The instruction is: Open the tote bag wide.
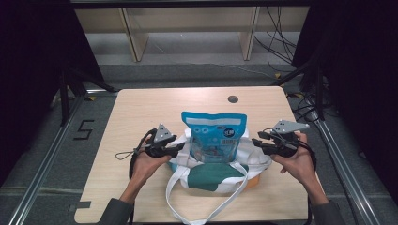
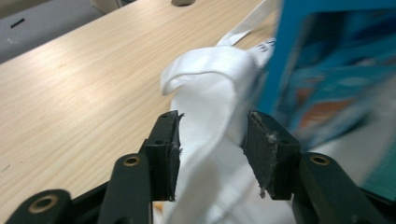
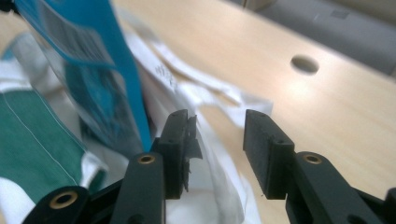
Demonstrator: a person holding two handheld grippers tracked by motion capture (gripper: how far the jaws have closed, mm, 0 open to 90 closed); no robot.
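A blue snack bag (image 1: 215, 136) stands upright in the mouth of a white and green tote bag (image 1: 211, 177) at the middle of the table. My left gripper (image 1: 180, 148) is at the tote's left rim, open. In the left gripper view a fold of the white tote cloth (image 2: 210, 79) runs between the jaws of the left gripper (image 2: 212, 126), with the blue bag (image 2: 327, 70) just to the right. My right gripper (image 1: 256, 140) is at the tote's right rim. In the right gripper view the right gripper (image 3: 217, 123) is open over white tote cloth (image 3: 219, 182), beside the blue bag (image 3: 88, 60).
The wooden table (image 1: 141, 112) has a round cable hole (image 1: 233, 99) near its far edge, the same hole (image 3: 304, 64) lying ahead of the right jaws. The tote's white straps (image 1: 225, 201) trail toward the front edge. Wooden shelf legs and cables lie beyond the table.
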